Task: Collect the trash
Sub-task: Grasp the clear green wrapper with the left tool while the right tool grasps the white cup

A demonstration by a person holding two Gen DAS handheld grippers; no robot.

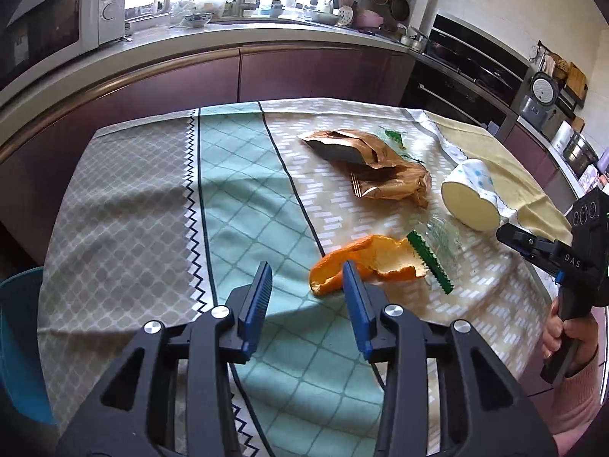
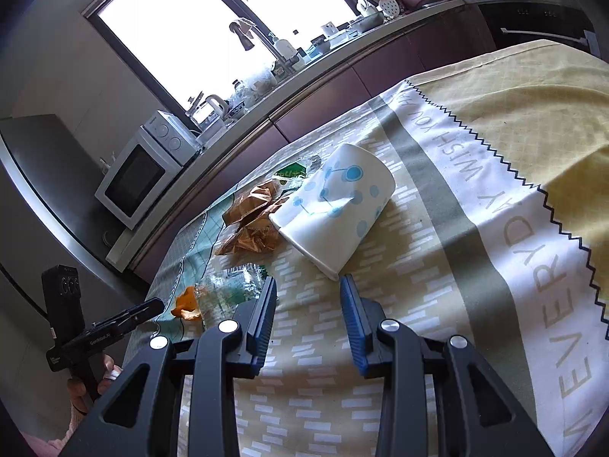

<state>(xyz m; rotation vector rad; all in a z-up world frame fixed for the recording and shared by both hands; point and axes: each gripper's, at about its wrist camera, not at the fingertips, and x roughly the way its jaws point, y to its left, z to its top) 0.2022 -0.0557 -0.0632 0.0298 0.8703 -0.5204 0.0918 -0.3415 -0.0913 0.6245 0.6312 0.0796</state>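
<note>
Left wrist view gives me one container on the table: a white paper cup with blue dots point(image 1: 472, 196) lying on its side, its open mouth facing me, and I see nothing inside it. A teal plastic bin point(image 1: 21, 342) is cut off at the left edge, its contents hidden. My left gripper point(image 1: 308, 285) hangs with fingers spread and nothing between them, the curled orange peel point(image 1: 365, 262) just beyond its right finger. Right of the peel lies a clear plastic wrapper with a green serrated edge point(image 1: 437, 255); farther off sits a crumpled brown foil bag point(image 1: 377, 167). All rest on a patchwork tablecloth point(image 1: 152, 198) before a kitchen counter with a white microwave point(image 1: 57, 15). My right gripper point(image 2: 308, 293) hovers just short of the cup, fingers apart and empty. A second green wrapper point(image 2: 291, 173) behind the cup is hard to make out.
</note>
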